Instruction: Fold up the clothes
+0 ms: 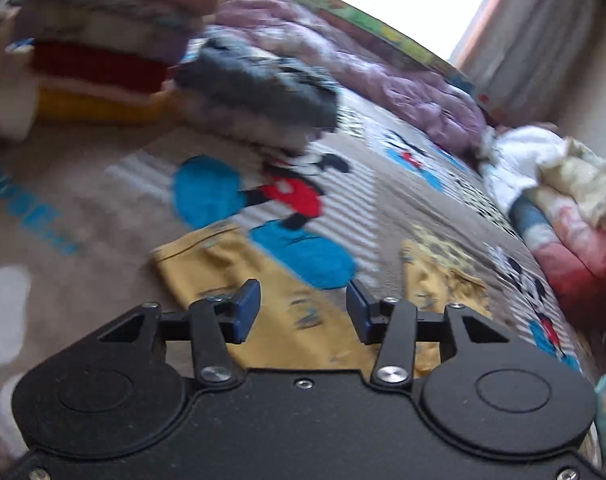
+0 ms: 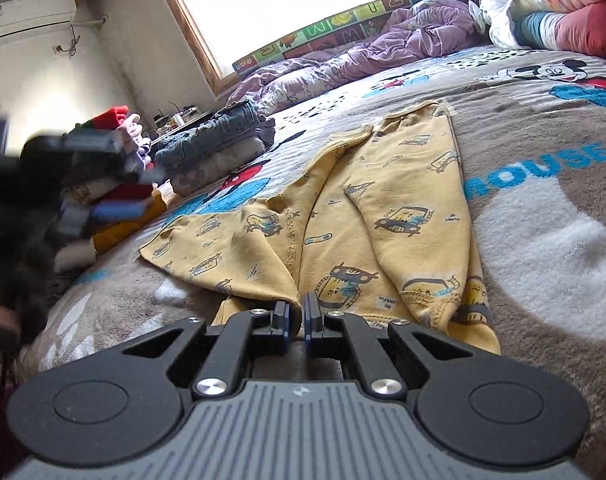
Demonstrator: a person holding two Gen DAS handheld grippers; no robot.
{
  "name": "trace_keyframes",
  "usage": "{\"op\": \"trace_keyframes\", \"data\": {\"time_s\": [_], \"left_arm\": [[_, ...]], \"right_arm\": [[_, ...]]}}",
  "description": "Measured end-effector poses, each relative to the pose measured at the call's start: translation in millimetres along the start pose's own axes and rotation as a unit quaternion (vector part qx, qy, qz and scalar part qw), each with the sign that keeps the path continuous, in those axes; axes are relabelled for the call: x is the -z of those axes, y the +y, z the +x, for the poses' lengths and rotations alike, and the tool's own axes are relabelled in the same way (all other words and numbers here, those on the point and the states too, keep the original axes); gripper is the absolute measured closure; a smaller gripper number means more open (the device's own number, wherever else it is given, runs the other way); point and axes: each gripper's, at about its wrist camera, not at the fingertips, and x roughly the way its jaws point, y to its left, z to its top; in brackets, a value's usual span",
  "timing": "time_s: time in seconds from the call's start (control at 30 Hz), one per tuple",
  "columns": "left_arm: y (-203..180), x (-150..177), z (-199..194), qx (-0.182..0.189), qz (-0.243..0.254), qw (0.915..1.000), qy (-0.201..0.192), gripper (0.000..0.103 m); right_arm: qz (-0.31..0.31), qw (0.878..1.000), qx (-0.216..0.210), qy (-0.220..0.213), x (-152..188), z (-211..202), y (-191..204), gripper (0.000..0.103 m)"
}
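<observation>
A yellow child's garment with a car print (image 2: 343, 216) lies spread on the bed, partly folded over itself. It also shows in the left wrist view (image 1: 295, 312). My left gripper (image 1: 303, 304) is open and empty, hovering over the garment's near part. It appears blurred at the left of the right wrist view (image 2: 83, 168). My right gripper (image 2: 297, 310) is nearly shut at the garment's near hem; I cannot see cloth between the pads.
The bed has a grey Mickey Mouse blanket (image 2: 543, 184). A tall stack of folded clothes (image 1: 103, 52) and a folded jeans pile (image 1: 259, 96) stand at the left. A purple quilt (image 2: 383, 48) lies under the window. Bundled bedding (image 1: 563, 208) lies at the right.
</observation>
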Motion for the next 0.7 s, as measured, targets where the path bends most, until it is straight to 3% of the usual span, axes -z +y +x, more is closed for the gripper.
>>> {"op": "trace_keyframes", "data": {"time_s": [0.2, 0.37, 0.47, 0.57, 0.63, 0.7], "left_arm": [[36, 2, 13, -0.021, -0.070, 0.9973, 0.010, 0.057], [66, 6, 31, -0.001, -0.155, 0.9878, 0.015, 0.057], [76, 2, 38, 0.016, -0.175, 0.9844, 0.004, 0.058], [81, -2, 46, 0.034, -0.184, 0.9823, -0.001, 0.069], [82, -4, 48, 0.057, -0.191, 0.9799, -0.003, 0.102], [75, -5, 44, 0.082, -0.186, 0.9790, -0.010, 0.102]], "right_arm": [[-0.011, 1.000, 0.006, -0.002, 1, 1, 3, 0.096], [-0.029, 0.999, 0.014, -0.003, 3, 0, 7, 0.096], [-0.021, 1.000, 0.011, 0.001, 1, -3, 7, 0.092], [-0.034, 0.999, 0.014, 0.002, 0, -5, 10, 0.091], [-0.052, 0.998, 0.017, 0.002, 1, -5, 13, 0.090], [-0.067, 0.998, 0.020, 0.001, 2, -5, 16, 0.090]]}}
